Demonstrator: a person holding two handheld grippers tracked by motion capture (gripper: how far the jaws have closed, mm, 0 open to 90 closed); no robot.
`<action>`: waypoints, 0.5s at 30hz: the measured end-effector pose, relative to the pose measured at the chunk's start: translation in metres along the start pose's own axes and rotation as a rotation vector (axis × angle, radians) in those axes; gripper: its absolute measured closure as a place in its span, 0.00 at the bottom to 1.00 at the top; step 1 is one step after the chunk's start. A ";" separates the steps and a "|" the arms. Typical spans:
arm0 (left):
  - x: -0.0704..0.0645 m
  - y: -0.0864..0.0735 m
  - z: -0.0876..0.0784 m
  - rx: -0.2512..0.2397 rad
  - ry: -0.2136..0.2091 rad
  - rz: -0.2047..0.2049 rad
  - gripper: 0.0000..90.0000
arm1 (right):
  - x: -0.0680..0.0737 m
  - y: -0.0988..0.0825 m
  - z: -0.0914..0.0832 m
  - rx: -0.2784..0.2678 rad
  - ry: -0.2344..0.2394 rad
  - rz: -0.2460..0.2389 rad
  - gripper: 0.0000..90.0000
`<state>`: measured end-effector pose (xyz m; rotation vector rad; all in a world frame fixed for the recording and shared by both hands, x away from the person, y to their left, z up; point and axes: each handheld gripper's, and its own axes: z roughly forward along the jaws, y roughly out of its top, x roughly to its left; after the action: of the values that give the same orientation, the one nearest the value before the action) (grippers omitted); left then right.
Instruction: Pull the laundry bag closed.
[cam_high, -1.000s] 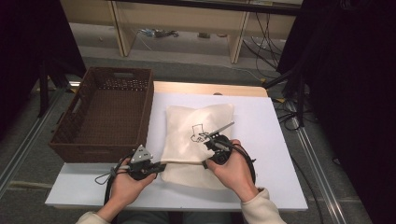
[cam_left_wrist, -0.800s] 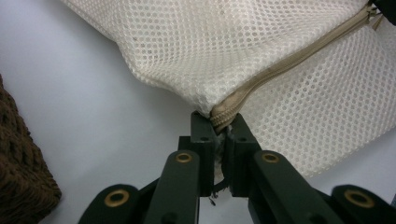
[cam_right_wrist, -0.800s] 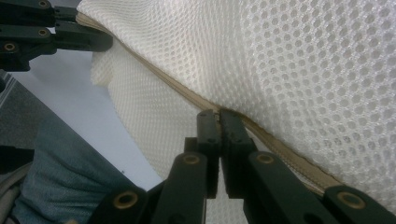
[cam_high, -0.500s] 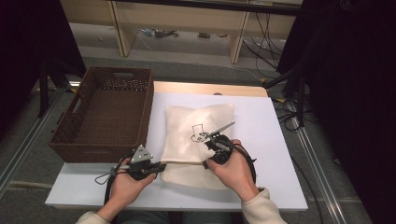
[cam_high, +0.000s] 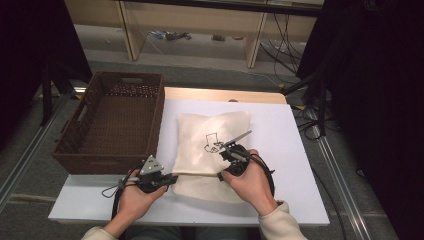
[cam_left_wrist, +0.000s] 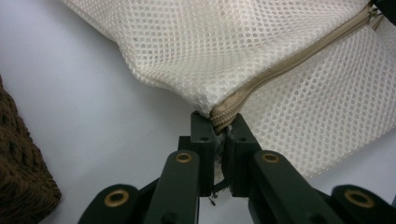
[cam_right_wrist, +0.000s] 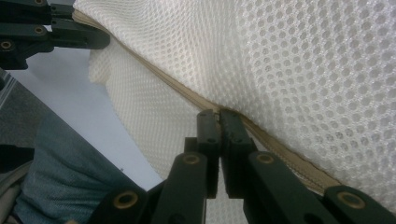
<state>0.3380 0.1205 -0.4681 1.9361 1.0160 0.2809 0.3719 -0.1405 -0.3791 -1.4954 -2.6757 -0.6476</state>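
Note:
A white mesh laundry bag (cam_high: 210, 135) lies flat on the white table (cam_high: 280, 150), with a tan zipper (cam_high: 197, 174) along its near edge. My left gripper (cam_high: 172, 178) holds the zipper's left end; in the left gripper view its jaws (cam_left_wrist: 219, 128) are shut on that tan end (cam_left_wrist: 224, 112). My right gripper (cam_high: 221, 175) pinches the zipper farther right. In the right gripper view its jaws (cam_right_wrist: 218, 116) are shut on the zipper tape (cam_right_wrist: 159, 74), and the left gripper (cam_right_wrist: 100, 39) shows at the top left. The zipper is taut between the two.
A brown wicker basket (cam_high: 75, 125) stands at the left of the table, close to the bag; its corner (cam_left_wrist: 23, 177) is beside my left gripper. A dark outline (cam_high: 212, 142) shows on the bag's middle. Bare table lies right of the bag.

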 end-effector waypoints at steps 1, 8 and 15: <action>0.001 0.000 -0.001 0.013 -0.002 0.014 0.93 | -0.001 0.000 0.000 -0.002 -0.014 -0.005 0.98; 0.001 0.000 0.000 0.007 0.002 0.002 0.93 | -0.001 0.001 0.001 0.008 -0.010 -0.001 0.98; 0.002 0.000 0.000 0.005 0.003 0.004 0.93 | -0.002 0.000 0.000 0.002 0.002 -0.011 0.98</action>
<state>0.3390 0.1221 -0.4682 1.9426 1.0157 0.2842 0.3731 -0.1423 -0.3795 -1.4796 -2.6844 -0.6460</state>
